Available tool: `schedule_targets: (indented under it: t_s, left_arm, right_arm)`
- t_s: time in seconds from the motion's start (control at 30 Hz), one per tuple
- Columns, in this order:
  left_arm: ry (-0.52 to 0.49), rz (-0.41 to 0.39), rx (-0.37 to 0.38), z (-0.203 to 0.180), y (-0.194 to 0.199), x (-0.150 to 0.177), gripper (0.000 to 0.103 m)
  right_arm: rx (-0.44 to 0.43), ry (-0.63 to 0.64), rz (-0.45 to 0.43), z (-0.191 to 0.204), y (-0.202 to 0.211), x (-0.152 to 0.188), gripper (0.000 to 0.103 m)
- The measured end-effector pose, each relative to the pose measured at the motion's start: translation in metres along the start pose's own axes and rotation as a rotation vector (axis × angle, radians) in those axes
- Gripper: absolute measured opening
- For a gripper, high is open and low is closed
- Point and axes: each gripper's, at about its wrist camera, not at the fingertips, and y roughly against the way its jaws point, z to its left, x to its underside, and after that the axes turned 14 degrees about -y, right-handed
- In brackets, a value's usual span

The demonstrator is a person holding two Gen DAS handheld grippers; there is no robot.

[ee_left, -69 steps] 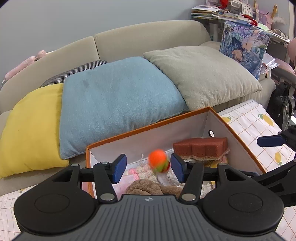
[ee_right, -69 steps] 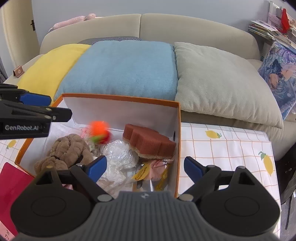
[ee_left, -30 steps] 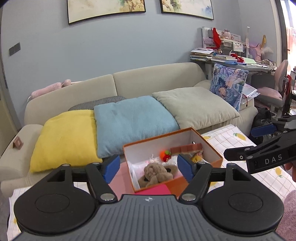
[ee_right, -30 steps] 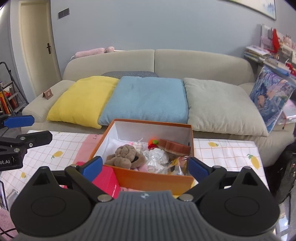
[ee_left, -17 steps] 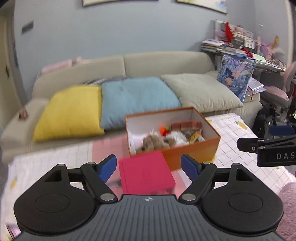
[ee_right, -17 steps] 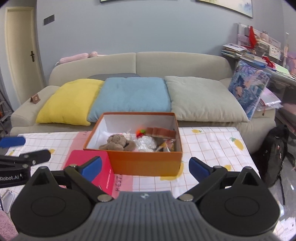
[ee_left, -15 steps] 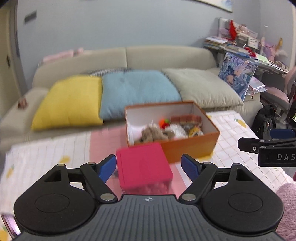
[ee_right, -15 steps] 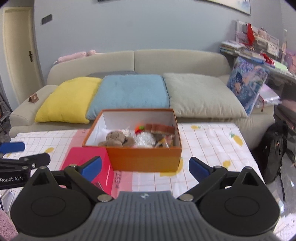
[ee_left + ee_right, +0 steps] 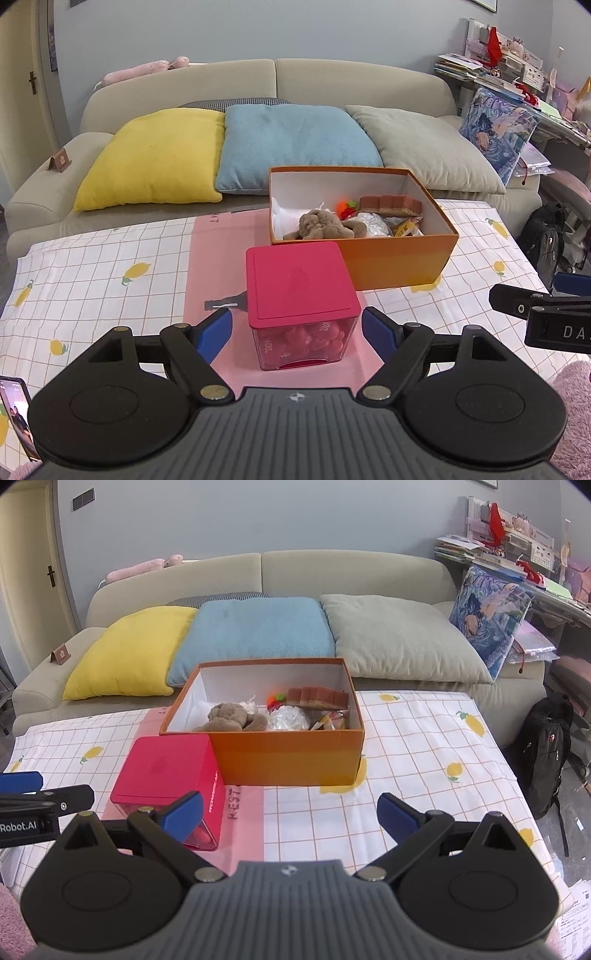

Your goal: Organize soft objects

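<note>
Centre frame, one orange box (image 9: 399,258) on the bench (image 9: 92,273); three sofa pillows (image 9: 295,144) behind; both hand-held grippers, left (image 9: 297,332) and right (image 9: 290,812), spread wide, empty.

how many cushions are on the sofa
5: yellow cushion at left, blue cushion in the middle, grey-green cushion right of it, printed cushion at the far right, and a checked cushion mostly hidden behind.
</note>
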Motion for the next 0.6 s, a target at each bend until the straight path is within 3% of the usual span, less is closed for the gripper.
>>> schedule_targets:
  t_s: [0.6]
  left_arm:
    - [-0.001,-0.007,-0.021,0.0021,0.0036,-0.0058,0.093]
  right_arm:
    - [-0.006,0.009,-0.005,0.0057,0.0008,-0.007,0.098]
